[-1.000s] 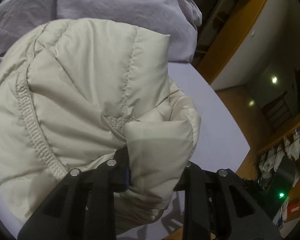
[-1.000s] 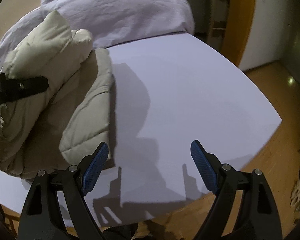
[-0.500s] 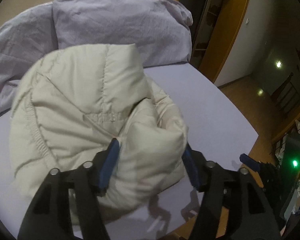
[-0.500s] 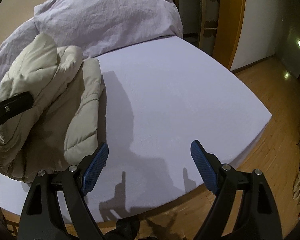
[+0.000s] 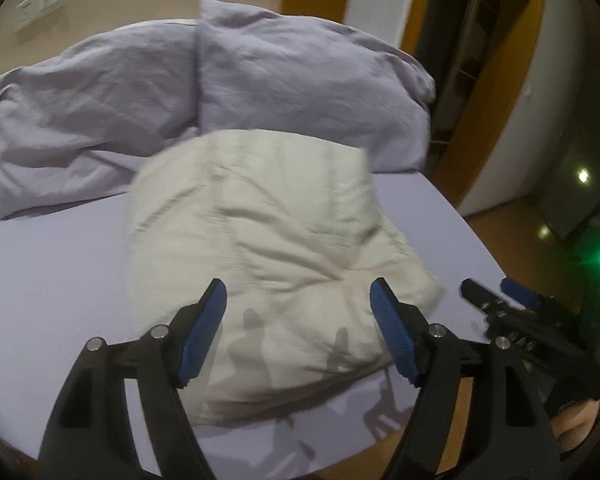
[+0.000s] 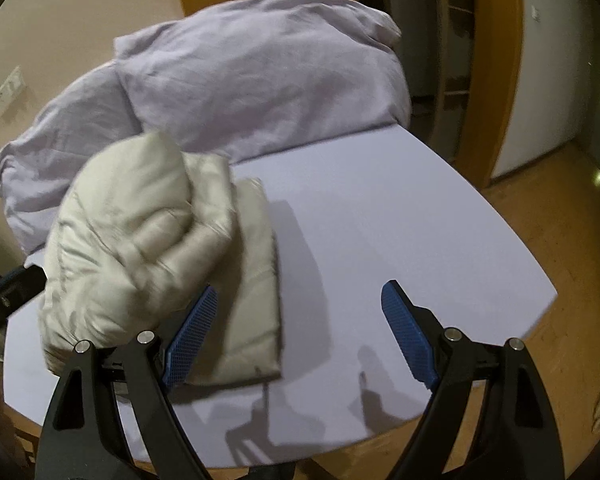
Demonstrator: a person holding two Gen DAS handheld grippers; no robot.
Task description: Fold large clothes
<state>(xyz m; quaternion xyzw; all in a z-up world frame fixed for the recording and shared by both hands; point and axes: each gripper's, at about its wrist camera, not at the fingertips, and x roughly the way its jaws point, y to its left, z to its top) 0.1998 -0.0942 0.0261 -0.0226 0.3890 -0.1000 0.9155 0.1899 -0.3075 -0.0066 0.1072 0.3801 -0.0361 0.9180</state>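
Note:
A cream quilted puffer jacket (image 5: 276,240) lies folded in a bundle on the lilac bed sheet (image 5: 60,280). My left gripper (image 5: 298,316) is open and empty, held above the jacket's near edge. The jacket also shows in the right wrist view (image 6: 148,240), at the left, its top fold bulging up. My right gripper (image 6: 298,320) is open and empty, over the sheet just right of the jacket. The right gripper's tips also show at the right in the left wrist view (image 5: 496,300).
A crumpled lilac duvet and pillow (image 5: 180,92) are piled at the head of the bed. The sheet (image 6: 400,220) ends at the bed's front and right edges, with wooden floor (image 6: 560,240) beyond. An orange door frame (image 5: 496,100) stands at the back right.
My left gripper opened, let go of the jacket and pulled back up. The jacket dropped onto the bed. My right gripper moved back slightly and stayed open.

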